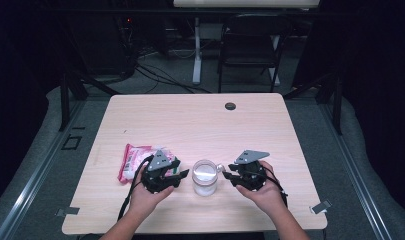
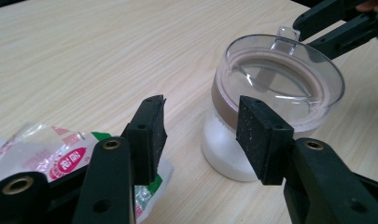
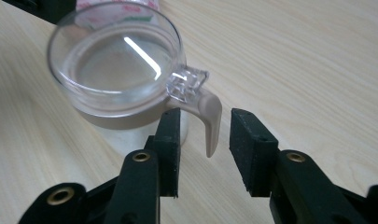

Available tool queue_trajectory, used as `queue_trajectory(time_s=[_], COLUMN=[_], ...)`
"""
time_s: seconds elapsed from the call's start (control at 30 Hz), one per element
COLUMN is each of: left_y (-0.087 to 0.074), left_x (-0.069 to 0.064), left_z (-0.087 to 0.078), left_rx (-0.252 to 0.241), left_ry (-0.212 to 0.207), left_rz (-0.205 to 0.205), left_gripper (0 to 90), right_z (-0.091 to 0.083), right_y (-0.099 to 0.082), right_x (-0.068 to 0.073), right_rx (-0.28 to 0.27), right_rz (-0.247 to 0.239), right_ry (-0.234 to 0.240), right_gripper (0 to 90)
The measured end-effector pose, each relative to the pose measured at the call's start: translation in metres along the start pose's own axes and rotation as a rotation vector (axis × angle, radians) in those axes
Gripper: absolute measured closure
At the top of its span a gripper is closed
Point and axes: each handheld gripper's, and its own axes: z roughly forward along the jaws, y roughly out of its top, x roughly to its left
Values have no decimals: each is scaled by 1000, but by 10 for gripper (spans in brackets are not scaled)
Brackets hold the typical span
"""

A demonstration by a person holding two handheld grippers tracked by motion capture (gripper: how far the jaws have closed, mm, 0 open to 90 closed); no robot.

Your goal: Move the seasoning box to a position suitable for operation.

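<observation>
Jar (image 1: 205,178) with the clear lid stands on the table (image 1: 200,120), between my two claws. White stuff sits in the bottom of it. My right claw (image 3: 204,140) is partly open, with the jar's little lid tab (image 3: 210,121) in the gap, and its pads do not press the tab. My left claw (image 2: 201,135) is partly open too and holds nothing. It waits just beside the jar, maybe to steady it. A pink and white bag (image 1: 134,159) lies near my left hand.
</observation>
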Motion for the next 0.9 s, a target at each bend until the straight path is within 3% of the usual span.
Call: queue_trajectory(time_s=[0.17, 0.27, 0.4, 0.53, 0.7, 0.8, 0.9], left_y=[2, 2, 5, 11, 31, 42, 43], left_x=[1, 0, -1, 0, 7, 10, 10], left_z=[-5, -7, -11, -13, -20, -22, -23], left_rx=[-30, -43, -74, -93, -137, -154, -170], left_ry=[-16, -26, -36, -42, -83, -60, -37], left_rz=[-14, -27, -53, -72, -129, -124, -91], left_gripper=[538, 543, 566, 581, 591, 563, 547], right_z=[-4, -2, -4, -13, -16, -15, -13], right_y=[7, 10, 17, 30, 48, 53, 51], right_x=[5, 9, 8, 4, 2, 3, 4], right_rx=[-55, -45, -47, -65, -27, -5, -5], right_rz=[30, 39, 62, 137, 186, 200, 211], right_ry=[-16, -33, -37, -37, -21, -14, -12], right_gripper=[585, 571, 613, 680, 746, 755, 771])
